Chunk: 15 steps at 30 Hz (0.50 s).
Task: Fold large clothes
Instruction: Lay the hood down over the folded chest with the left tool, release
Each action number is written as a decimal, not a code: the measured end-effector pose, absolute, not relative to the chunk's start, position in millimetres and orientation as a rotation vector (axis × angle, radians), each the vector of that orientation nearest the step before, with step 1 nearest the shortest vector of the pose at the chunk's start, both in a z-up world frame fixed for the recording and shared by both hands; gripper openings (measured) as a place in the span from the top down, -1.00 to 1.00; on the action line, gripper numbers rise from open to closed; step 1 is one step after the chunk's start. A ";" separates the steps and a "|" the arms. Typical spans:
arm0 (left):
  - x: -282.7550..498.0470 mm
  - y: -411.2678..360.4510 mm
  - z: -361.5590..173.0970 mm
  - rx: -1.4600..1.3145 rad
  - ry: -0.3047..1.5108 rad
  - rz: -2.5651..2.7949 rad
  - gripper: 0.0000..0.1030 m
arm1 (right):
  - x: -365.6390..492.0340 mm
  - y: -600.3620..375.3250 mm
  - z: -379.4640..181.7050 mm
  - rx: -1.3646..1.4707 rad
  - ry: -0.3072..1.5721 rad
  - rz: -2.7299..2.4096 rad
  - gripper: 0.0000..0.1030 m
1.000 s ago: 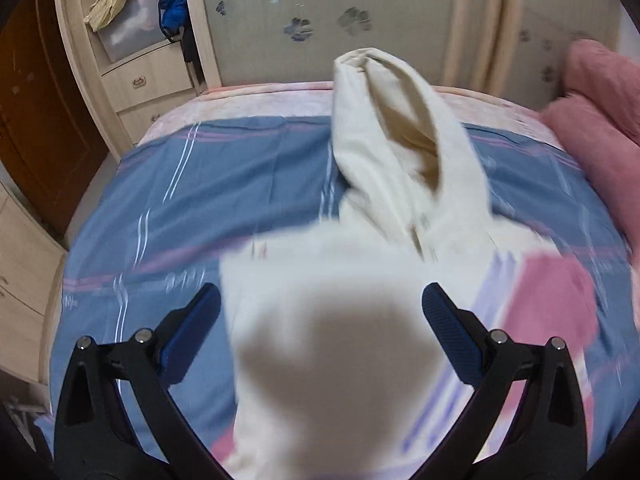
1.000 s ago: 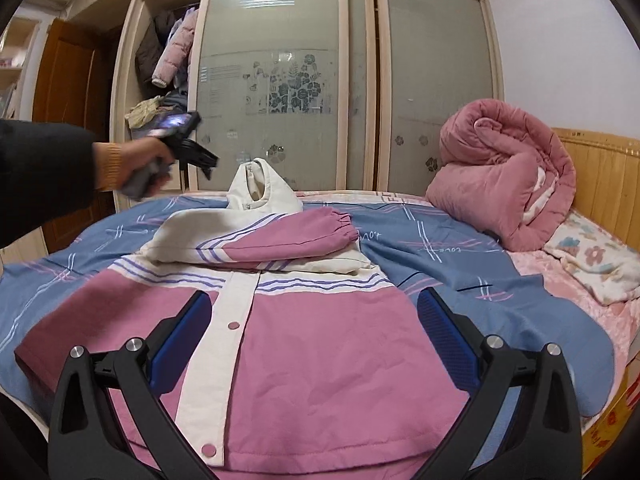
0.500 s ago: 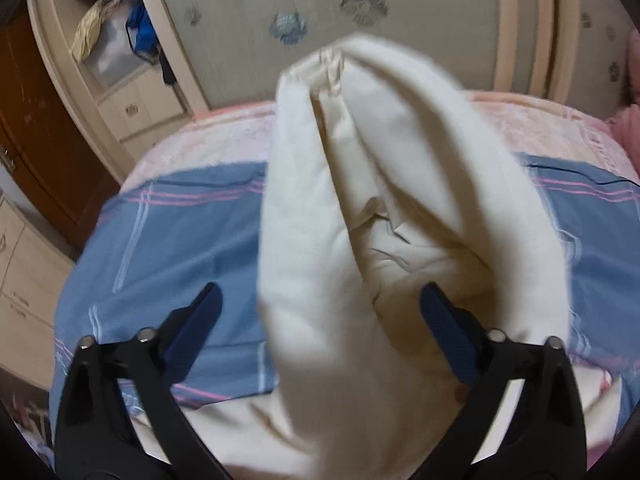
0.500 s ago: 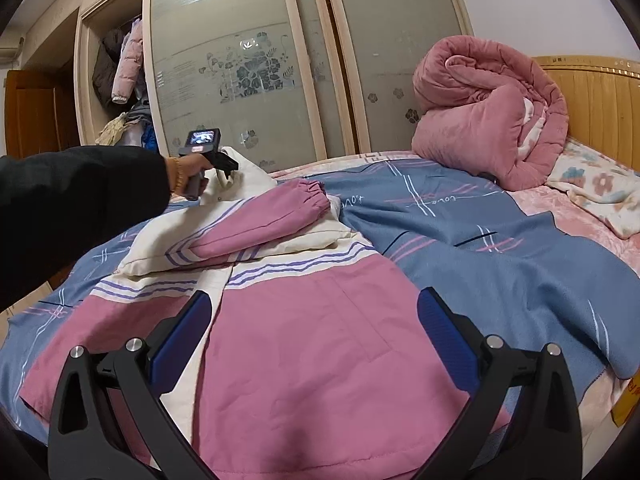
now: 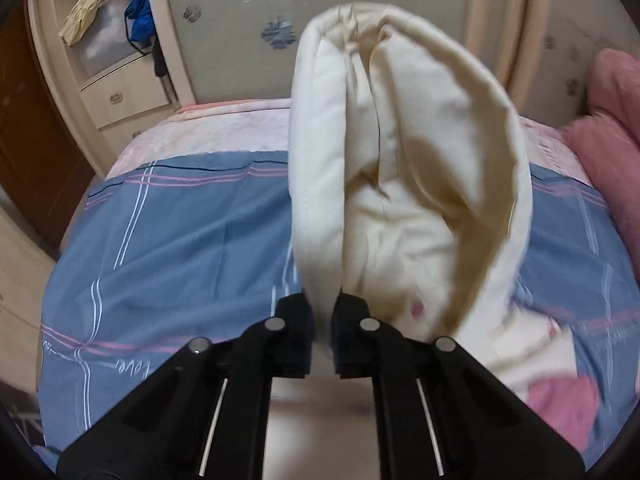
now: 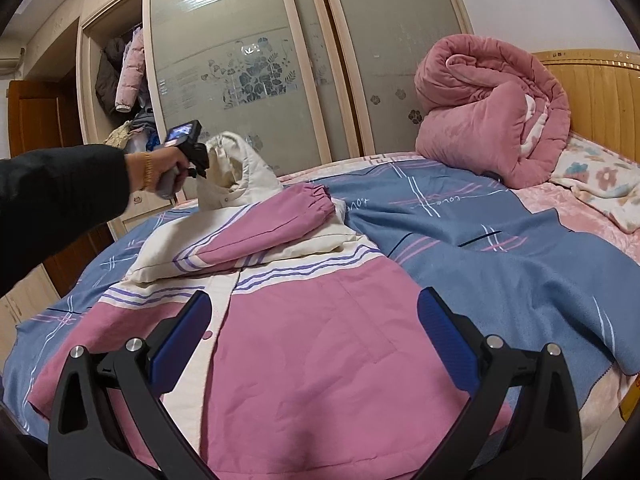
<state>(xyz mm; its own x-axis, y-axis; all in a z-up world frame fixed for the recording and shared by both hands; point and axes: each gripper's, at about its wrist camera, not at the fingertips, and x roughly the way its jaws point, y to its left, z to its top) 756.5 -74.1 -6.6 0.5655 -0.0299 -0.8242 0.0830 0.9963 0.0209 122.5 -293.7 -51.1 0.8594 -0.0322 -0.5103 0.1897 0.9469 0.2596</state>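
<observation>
The left gripper had just clenched on the cream hood's edge, hiding its pads; the right gripper stood released over the blurred jacket, lower frame.

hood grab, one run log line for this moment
left tongs: just closed, pinching cream hood edge | right tongs: open above pink jacket hem | sleeve folded across chest

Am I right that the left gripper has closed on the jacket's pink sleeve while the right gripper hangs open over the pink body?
Not quite: the left gripper has closed on the jacket's cream hood, as the left wrist view shows. The right gripper does hang open.
</observation>
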 end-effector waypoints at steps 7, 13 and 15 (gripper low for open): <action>646.7 -44.8 -8.2 0.026 0.985 -0.215 0.87 | 117.4 -287.9 -42.8 0.291 0.515 -0.128 -0.97; 587.9 -11.6 -74.7 -0.070 1.035 -0.208 0.61 | 111.7 -278.9 -35.5 0.253 0.511 -0.128 -0.97; 582.9 -2.5 -95.6 -0.120 1.052 -0.198 0.61 | 109.1 -278.1 -32.7 0.248 0.509 -0.132 -0.97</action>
